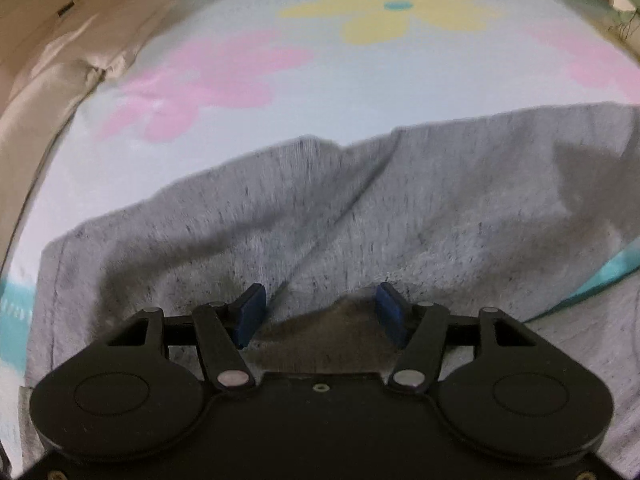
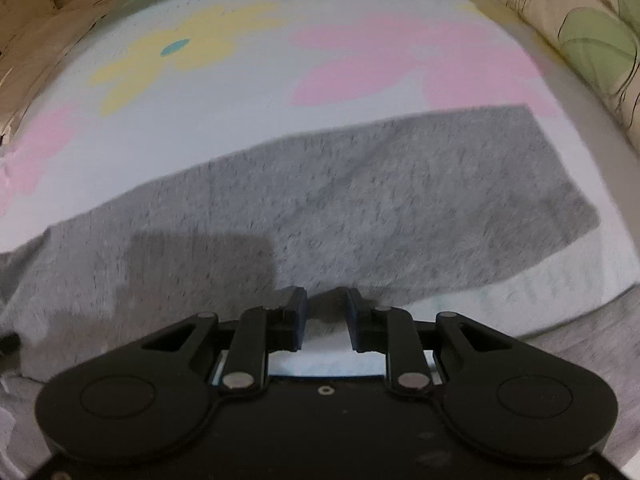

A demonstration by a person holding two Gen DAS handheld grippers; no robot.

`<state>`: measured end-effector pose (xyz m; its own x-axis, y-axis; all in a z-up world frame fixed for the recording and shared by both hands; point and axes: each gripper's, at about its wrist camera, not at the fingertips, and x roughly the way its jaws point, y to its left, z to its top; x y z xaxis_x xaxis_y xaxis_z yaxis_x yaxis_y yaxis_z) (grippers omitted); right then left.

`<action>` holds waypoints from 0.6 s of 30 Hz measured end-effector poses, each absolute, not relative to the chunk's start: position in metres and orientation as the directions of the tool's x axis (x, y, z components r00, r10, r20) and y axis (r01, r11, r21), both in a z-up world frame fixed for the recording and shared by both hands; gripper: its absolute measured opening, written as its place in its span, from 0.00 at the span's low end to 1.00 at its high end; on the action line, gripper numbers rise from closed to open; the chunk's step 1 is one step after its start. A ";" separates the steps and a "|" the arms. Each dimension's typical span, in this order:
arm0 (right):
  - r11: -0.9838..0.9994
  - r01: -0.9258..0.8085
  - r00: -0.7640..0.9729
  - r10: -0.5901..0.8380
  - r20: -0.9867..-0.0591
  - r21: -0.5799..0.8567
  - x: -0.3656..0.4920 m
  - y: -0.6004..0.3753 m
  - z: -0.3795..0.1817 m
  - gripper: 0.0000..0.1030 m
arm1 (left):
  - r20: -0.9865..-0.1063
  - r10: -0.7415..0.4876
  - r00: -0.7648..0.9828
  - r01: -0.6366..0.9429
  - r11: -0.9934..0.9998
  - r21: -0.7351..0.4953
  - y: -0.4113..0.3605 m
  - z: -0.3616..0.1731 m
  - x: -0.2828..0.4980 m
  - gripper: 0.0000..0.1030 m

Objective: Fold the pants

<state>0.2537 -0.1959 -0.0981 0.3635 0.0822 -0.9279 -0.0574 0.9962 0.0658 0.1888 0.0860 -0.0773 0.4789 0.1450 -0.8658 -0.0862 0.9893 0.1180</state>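
Note:
Grey heathered pants (image 1: 360, 208) lie across a pale blue sheet with pink and yellow flowers (image 1: 280, 40). In the left wrist view my left gripper (image 1: 320, 312) is open, its blue pads wide apart, low over a rumpled part of the pants near a seam; a fold of cloth rises between the pads. In the right wrist view one pant leg (image 2: 360, 200) stretches to the right and ends in a straight hem. My right gripper (image 2: 326, 318) has its pads narrowly apart at the near edge of the leg, with a peak of grey cloth between them; a grip cannot be told.
A beige pillow or cover (image 1: 60, 52) lies at the far left of the sheet. A cream cloth with green leaves (image 2: 592, 36) borders the sheet at the right. A teal stripe of the sheet (image 1: 612, 276) shows beside the pants.

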 end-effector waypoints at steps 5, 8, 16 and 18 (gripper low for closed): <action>0.990 -0.042 0.444 0.142 -0.885 0.137 0.280 -0.191 -0.069 0.33 | -0.843 0.139 0.520 -0.067 0.990 0.122 0.081 -0.066 0.193 0.61; 0.984 -0.010 0.446 0.165 -0.880 0.179 0.306 -0.178 -0.063 0.35 | -0.809 0.134 0.572 -0.056 0.991 0.125 0.080 -0.051 0.193 0.61; 0.976 0.136 0.376 0.106 -0.921 0.168 0.353 -0.142 -0.093 0.37 | -0.763 0.146 0.629 -0.101 0.989 0.107 0.099 -0.031 0.205 0.61; 0.983 0.146 0.349 0.054 -0.936 0.111 0.356 -0.135 -0.101 0.37 | -0.759 0.155 0.633 -0.122 0.988 0.100 0.107 -0.031 0.206 0.61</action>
